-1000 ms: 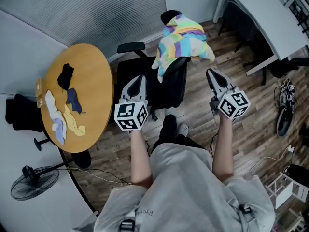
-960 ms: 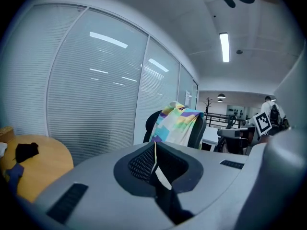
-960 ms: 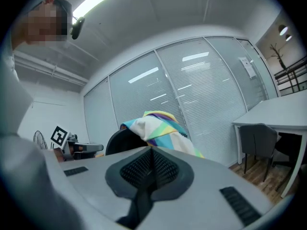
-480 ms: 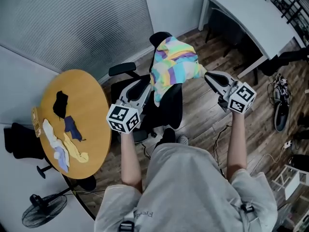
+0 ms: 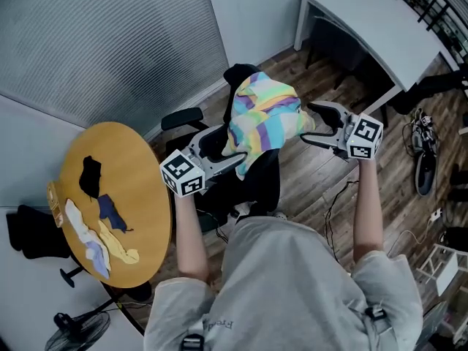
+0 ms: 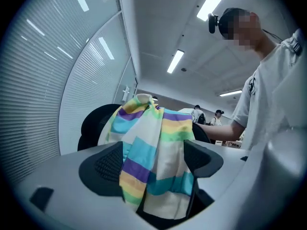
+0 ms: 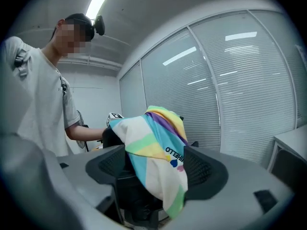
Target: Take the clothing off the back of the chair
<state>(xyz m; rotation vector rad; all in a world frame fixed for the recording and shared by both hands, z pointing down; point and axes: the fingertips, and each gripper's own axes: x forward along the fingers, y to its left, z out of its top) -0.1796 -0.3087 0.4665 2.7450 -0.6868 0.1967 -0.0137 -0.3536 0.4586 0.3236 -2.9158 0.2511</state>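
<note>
Here, a pastel rainbow-striped shirt point(image 5: 265, 119) hangs draped over the back of a black office chair point(image 5: 262, 181). The left gripper point(image 5: 232, 145) and right gripper point(image 5: 307, 123) flank it, jaws opening wide with cloth between them but not pinched, apparently positioned to grip both edges for lifting.

A pastel garment point(image 5: 265, 119), blocked in yellow, turquoise, green, purple and white, is seen draped over the backrest of the black office chair point(image 5: 263, 180), upper centre of the head view. Its folds are hung down both sides.
</note>
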